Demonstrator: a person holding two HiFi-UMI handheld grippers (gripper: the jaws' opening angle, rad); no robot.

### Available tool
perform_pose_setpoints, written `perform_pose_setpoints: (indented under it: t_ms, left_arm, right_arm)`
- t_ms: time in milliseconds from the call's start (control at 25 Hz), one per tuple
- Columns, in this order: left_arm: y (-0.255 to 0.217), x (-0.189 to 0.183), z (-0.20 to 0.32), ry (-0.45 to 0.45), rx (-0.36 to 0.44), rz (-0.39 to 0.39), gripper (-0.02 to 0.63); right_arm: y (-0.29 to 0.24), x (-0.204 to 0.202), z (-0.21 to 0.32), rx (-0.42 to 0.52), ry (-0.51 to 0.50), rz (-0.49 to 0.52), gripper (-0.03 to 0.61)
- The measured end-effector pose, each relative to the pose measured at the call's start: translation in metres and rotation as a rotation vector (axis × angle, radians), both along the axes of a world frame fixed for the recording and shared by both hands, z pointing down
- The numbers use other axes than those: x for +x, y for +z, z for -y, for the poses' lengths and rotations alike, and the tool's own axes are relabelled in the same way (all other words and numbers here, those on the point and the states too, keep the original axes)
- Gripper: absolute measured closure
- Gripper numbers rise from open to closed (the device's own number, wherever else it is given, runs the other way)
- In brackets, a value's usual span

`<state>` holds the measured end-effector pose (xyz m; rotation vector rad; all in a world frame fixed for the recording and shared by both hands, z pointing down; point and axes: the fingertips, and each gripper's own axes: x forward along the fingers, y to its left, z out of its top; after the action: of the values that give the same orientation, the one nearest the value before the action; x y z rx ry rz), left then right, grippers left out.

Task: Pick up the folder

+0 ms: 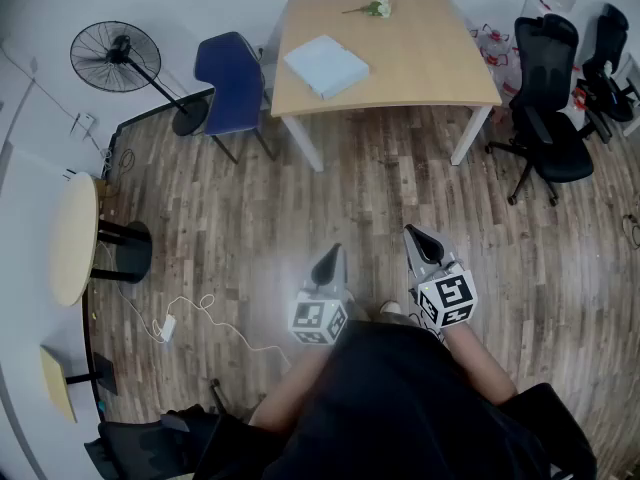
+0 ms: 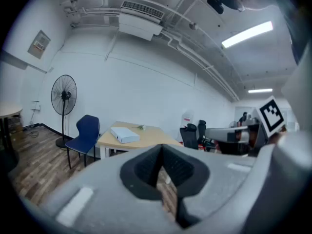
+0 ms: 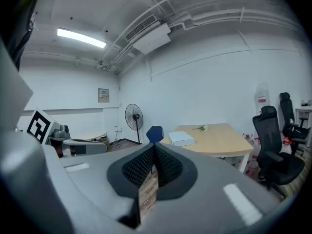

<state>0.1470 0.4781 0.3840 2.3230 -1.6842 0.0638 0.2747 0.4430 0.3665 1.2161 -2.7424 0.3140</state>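
The folder (image 1: 326, 65) lay flat on the tabletop (image 1: 420, 58) at 12 o'clock from the person, well apart from both grippers. It sat on the tabletop's 9 o'clock half, with its near corner close to the front edge. A sprig of white flowers (image 1: 375, 8) lay apart from it near the far edge, and a blue chair (image 1: 232, 78) stood just beside the table at 9 o'clock.

In the head view the folder was a pale blue slab turned askew. Its long axis ran roughly from 10 o'clock to 4 o'clock, with one corner pointing back at the person. No view showed which side was the spine.

It looked thick for a folder, more like a box file, so it would probably be stiff and of moderate weight. Its smooth cover might slip under the pads. The near corner or the long side facing 7 o'clock looked the easiest place to take hold, pinching top and bottom faces. If the covers are loose, they could splay when it is lifted by one edge.

The left gripper (image 1: 333, 253) and right gripper (image 1: 415, 234) were held low, close to the person's body. Each had its jaws pressed fully together with nothing between them, so they would have to part wider than the folder's thickness.
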Motion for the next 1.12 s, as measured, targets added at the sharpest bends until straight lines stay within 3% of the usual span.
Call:
perform_pose_setpoints:
  t_ms: [320,600,1120]
  left_arm:
    - [-0.007,0.017,0.0,-0.015,0.035,0.015,0.611]
    - [0.002,0.023,0.013,-0.017,0.021,0.018,0.611]
    - [0.03,-0.007,0.066,0.007,-0.007,-0.022,0.611]
  right_arm:
    - [0.012,0.037,-0.008,-0.009,0.084,-0.007,0.577]
    - [0.034,0.052,-0.001,-0.054,0.094,-0.019,0.578]
    - [0.058,0.027,0.043,-0.089,0.099,-0.085,0.578]
